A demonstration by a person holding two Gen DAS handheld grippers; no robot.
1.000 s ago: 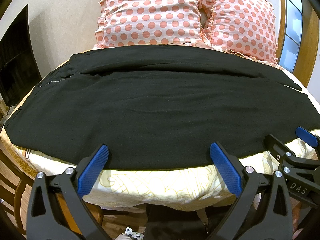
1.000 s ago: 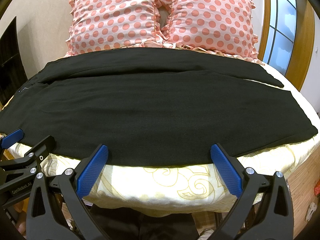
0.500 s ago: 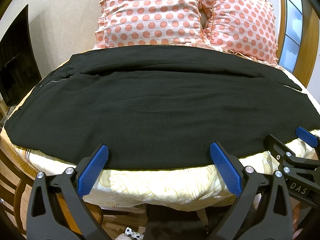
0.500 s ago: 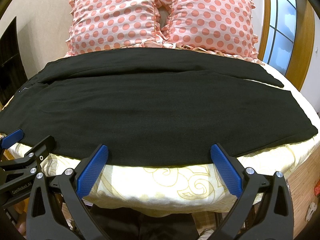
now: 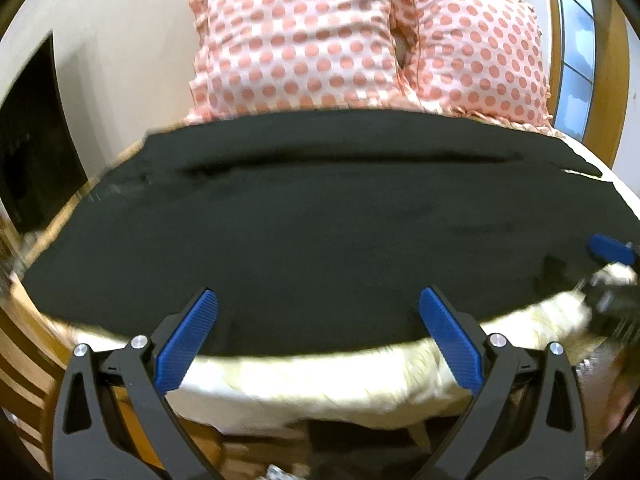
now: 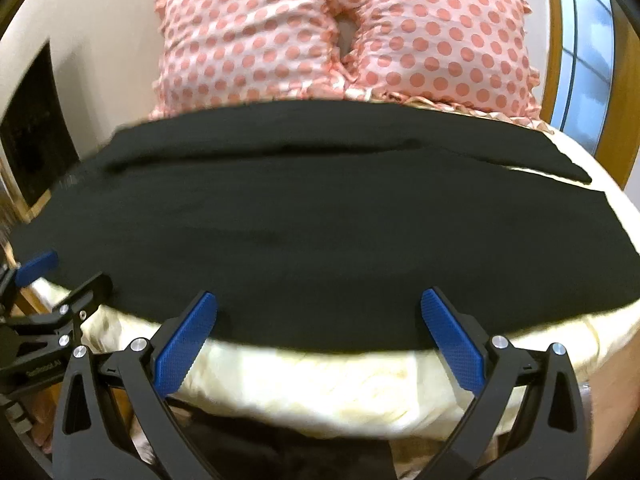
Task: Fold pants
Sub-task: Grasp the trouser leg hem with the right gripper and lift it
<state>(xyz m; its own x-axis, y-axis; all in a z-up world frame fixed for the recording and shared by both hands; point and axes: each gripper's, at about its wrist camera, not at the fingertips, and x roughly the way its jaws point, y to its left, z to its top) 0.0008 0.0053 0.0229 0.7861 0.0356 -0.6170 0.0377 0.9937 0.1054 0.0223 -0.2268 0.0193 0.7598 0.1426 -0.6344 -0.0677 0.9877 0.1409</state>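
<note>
The left tongs (image 5: 318, 300) are spread wide over the near edge of the black pants (image 5: 312, 232), which lie flat across the bed (image 5: 320, 384) below two polka-dot pillows (image 5: 296, 36). The right tongs (image 6: 318, 304) are likewise spread. Blur leaves the lettering on the tongs unreadable.

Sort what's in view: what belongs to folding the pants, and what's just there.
For the job:
black pants
left gripper, open
right gripper, open
bed under the pants

Just there:
two polka-dot pillows
window
</note>
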